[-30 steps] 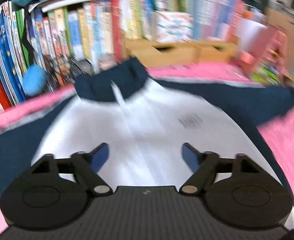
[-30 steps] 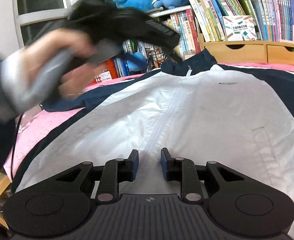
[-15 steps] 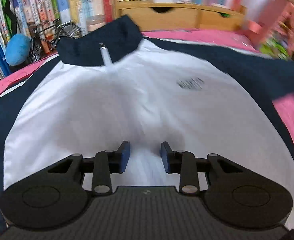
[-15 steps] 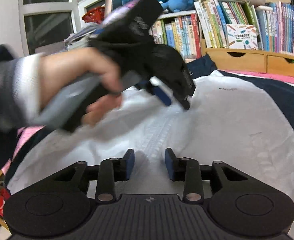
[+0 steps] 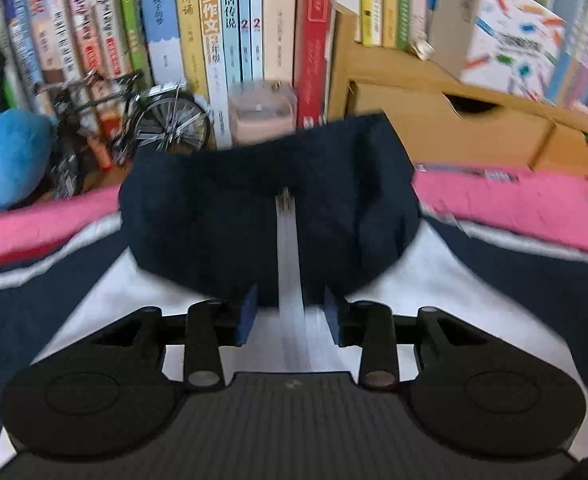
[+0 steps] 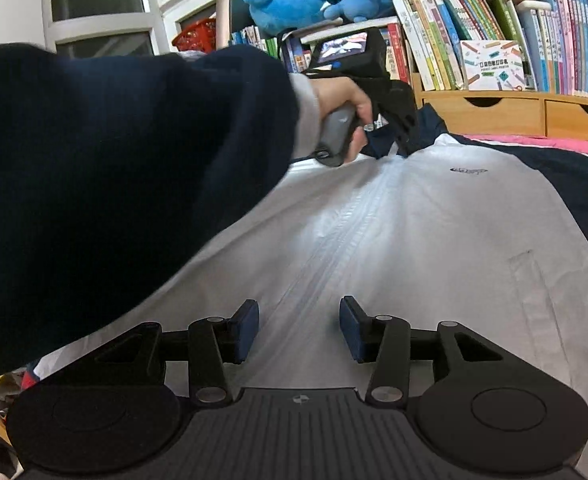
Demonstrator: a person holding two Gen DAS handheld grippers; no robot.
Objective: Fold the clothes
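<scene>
At jacket (image 5: 434, 280) collar (image 5: 269, 208): L gripper (image 5: 289, 314), jaws apart, astride zip (image 5: 289, 264).

A dark sleeve (image 6: 105, 184) fills the left half of the right wrist view and covers the jacket's (image 6: 434, 240) near left side, along with the pink cover beneath it. The left gripper (image 6: 404, 142) up at the collar (image 5: 269, 216) is seen from behind, its tips buried against navy cloth, so whether the pads press on anything cannot be told here. In the left wrist view the picture is smeared: the jaws stand a little apart astride the white zip (image 5: 289, 280), and contact with the cloth is unclear. The chest logo (image 6: 468, 170) is too small to read. Both jacket sleeves run out past the frame edges. The hem is hidden under the right gripper (image 6: 300, 330).
</scene>
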